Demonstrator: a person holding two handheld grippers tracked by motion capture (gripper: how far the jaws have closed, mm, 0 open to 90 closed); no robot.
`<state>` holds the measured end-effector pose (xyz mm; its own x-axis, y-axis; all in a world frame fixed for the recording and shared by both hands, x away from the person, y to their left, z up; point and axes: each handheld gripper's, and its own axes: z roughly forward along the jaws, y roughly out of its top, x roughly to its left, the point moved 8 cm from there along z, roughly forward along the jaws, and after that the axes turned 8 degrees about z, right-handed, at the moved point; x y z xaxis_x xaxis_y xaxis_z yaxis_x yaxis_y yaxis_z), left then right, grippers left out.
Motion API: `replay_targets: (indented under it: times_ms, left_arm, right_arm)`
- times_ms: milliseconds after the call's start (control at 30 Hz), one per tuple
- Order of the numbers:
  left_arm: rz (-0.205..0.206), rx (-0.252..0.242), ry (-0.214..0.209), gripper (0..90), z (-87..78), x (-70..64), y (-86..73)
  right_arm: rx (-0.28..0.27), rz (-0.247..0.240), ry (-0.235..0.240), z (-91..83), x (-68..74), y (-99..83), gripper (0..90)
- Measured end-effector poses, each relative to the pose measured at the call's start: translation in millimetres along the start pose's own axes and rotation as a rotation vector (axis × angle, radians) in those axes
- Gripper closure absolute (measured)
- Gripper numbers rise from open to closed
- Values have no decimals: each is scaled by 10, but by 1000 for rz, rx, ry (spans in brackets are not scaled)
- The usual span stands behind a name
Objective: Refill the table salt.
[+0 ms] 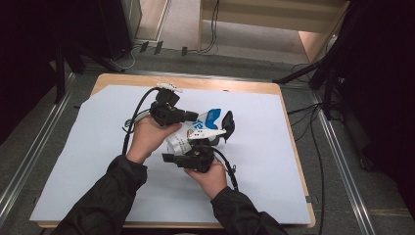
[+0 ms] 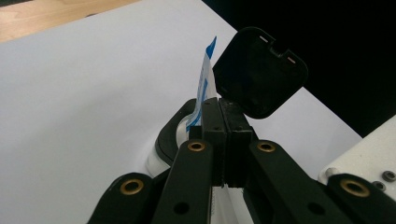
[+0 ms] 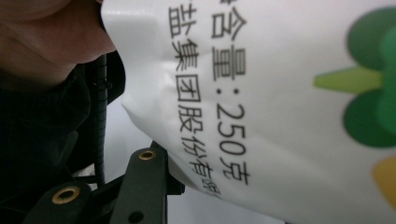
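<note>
A white pouch (image 1: 193, 131) with blue and green print hangs over the white sheet between both grippers. My left gripper (image 1: 195, 117) is shut on the pouch's blue-and-white top edge (image 2: 203, 86). Just behind the pouch stands a white container (image 2: 161, 149) with a black rim, its black flip lid (image 2: 259, 70) standing open. The lid (image 1: 228, 121) is right of the pouch. From below, my right gripper (image 1: 190, 148) holds the pouch's lower body. Up close, the pouch (image 3: 280, 93) shows black printed characters and green shapes. It covers all but one black finger (image 3: 142, 186).
A large white paper sheet (image 1: 98, 147) covers a wooden table (image 1: 220, 85). Cables trail from both grippers across the sheet. Black stands and floor cables surround the table; there is bare sheet to the left, right and front.
</note>
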<state>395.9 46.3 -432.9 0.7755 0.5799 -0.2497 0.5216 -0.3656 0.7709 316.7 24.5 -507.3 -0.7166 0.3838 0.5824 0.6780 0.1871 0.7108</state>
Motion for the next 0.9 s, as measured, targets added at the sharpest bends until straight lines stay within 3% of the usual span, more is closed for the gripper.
replay_targets:
  times_ms: [900]
  left_arm:
    - [-4,-3,0,900,-11,29,8]
  right_arm:
    - [2,21,4,-7,15,22,646]
